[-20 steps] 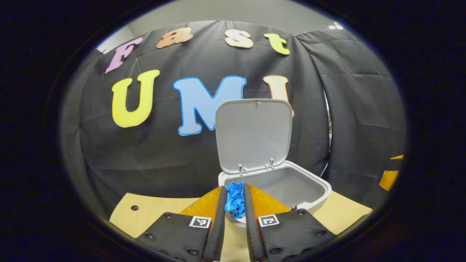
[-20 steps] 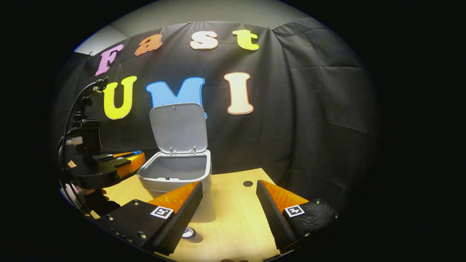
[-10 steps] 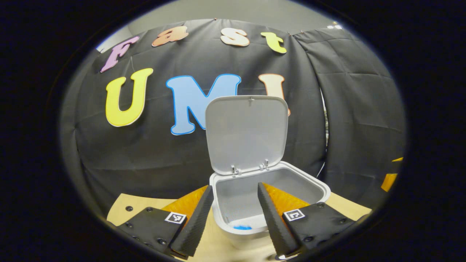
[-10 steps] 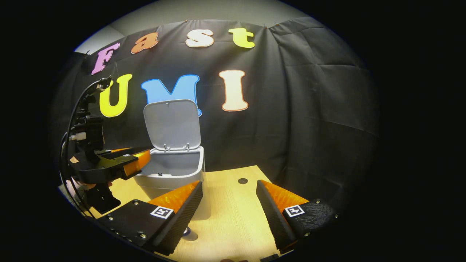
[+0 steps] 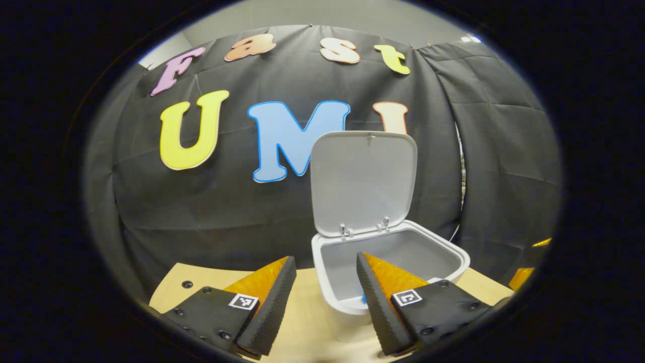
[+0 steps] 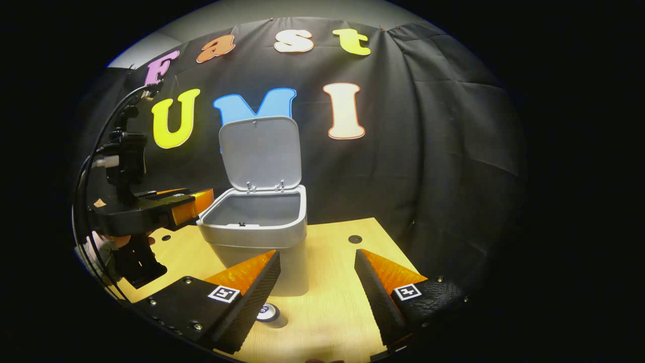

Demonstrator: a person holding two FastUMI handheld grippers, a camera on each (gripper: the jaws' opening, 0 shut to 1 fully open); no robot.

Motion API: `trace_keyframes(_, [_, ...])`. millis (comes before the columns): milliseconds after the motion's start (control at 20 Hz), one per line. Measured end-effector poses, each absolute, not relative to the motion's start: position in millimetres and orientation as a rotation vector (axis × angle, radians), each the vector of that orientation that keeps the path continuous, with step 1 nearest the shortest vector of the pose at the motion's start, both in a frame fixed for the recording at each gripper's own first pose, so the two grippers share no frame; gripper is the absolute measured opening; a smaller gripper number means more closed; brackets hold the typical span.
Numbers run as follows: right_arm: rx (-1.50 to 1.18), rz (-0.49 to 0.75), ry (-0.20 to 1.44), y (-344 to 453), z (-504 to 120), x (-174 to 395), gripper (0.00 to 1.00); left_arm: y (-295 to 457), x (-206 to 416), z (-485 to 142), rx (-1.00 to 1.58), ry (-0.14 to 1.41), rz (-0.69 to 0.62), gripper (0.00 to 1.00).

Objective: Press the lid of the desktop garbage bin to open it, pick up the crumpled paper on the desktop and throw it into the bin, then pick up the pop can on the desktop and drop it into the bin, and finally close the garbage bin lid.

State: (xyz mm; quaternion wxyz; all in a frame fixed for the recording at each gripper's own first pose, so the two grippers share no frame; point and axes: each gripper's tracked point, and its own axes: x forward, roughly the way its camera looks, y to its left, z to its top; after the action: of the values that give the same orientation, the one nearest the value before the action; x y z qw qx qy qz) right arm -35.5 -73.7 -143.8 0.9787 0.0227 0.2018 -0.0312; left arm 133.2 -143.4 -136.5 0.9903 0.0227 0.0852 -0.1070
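Right gripper (image 6: 317, 262) up close, jaws spread wide and holding nothing, hovering over the wooden desktop (image 6: 337, 302). Just beside its left finger stands the pop can (image 6: 267, 313), upright, top showing. Beyond it sits the grey garbage bin (image 6: 262, 242), lid (image 6: 261, 153) standing upright at the back. Left gripper (image 5: 322, 272) is parted wide too, empty, its right finger overlapping the bin's (image 5: 393, 257) front rim. A speck of blue, the crumpled paper (image 5: 364, 299), peeks from down inside the bin. In the right gripper view the left gripper (image 6: 194, 202) hangs at the bin's left side, a hand (image 6: 118, 241) beneath it.
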Motion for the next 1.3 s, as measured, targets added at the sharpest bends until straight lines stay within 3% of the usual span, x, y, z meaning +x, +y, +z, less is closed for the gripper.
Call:
trace_keyframes(100, [0.039, -0.033, 0.422, -63, -152, -34, 0.95, -128, 130, -138, 0.042, 0.182, -0.186, 0.86])
trace_keyframes(150, [0.041, -0.018, 0.432, -58, -157, -33, 0.96, -119, 127, -140, 0.046, 0.187, -0.168, 0.78])
trace_keyframes(250, [0.046, 0.013, 0.455, -46, -167, -31, 0.95, -103, 121, -140, 0.047, 0.193, -0.14, 0.82])
trace_keyframes(350, [0.045, 0.046, 0.482, -34, -180, -30, 0.96, -87, 113, -138, 0.039, 0.196, -0.111, 0.77])
trace_keyframes(700, [0.013, 0.14, 0.552, -1, -216, -20, 0.95, -32, 86, -143, 0.032, 0.218, -0.013, 0.86])
trace_keyframes(950, [-0.009, 0.18, 0.612, 13, -243, -27, 0.95, -7, 69, -146, 0.02, 0.233, 0.031, 0.78])
trace_keyframes(1250, [-0.014, 0.209, 0.702, 24, -279, -34, 0.96, 11, 54, -149, 0.003, 0.245, 0.063, 0.78])
trace_keyframes(1300, [-0.013, 0.213, 0.718, 25, -285, -34, 0.96, 14, 52, -150, 0.004, 0.247, 0.069, 0.82])
